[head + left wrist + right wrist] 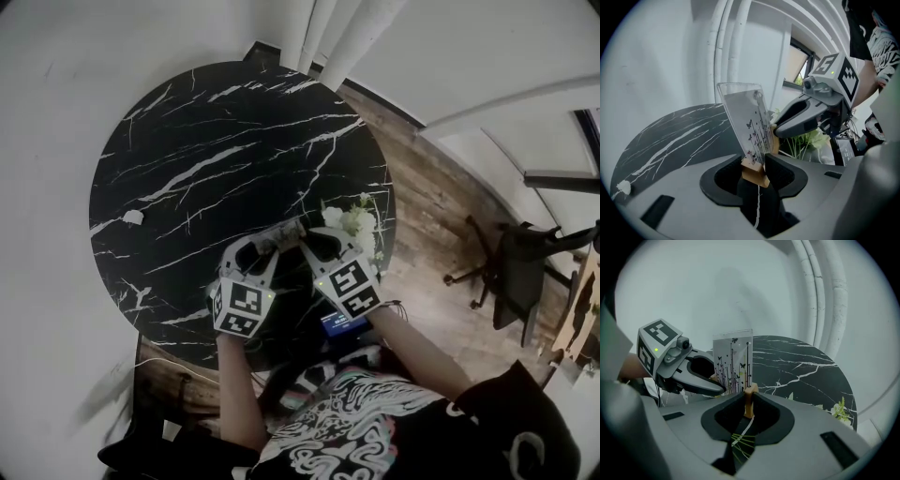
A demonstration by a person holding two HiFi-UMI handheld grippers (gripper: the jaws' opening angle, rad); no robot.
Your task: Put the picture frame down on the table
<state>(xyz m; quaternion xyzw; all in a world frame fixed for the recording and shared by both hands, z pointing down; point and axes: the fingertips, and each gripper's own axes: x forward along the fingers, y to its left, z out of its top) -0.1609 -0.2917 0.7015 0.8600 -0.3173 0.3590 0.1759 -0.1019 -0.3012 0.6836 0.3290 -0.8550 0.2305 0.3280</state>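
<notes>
A white bit (133, 217) on the table (187, 122) is too small to identify.

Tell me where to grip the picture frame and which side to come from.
Grip the picture frame by its wooden feet, low at each end, coming in from the ends. The clear panel stands upright, thin and probably slick; the feet are blocky and fit between jaws. The left gripper and right gripper are each shut on a foot this way.
</notes>
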